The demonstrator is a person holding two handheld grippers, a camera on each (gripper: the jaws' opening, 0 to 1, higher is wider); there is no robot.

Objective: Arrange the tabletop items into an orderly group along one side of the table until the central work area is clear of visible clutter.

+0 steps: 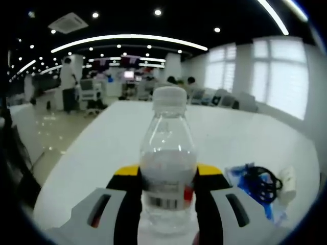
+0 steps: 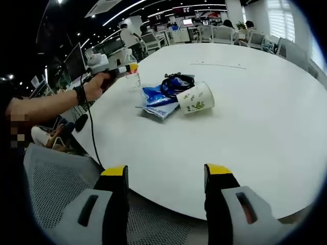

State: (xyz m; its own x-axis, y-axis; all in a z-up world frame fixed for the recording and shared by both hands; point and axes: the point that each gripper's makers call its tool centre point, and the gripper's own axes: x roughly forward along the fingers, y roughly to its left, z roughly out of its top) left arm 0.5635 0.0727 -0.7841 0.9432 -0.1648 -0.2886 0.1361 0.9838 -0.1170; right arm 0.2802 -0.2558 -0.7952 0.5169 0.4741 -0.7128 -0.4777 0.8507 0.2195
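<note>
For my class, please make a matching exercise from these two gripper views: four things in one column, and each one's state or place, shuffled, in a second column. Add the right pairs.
Things:
1. water bottle
2. paper cup
3. black cable
4. right gripper

States:
A. lying on its side on the table
B. open, holding nothing
C. upright, clamped between the left gripper jaws
D. coiled on the blue packet

Pairs: 1-C, 2-A, 3-D, 4-B

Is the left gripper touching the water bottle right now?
Touching. In the left gripper view, the left gripper has both jaws pressed against the sides of the bottle, with no gap showing on either side.
</note>
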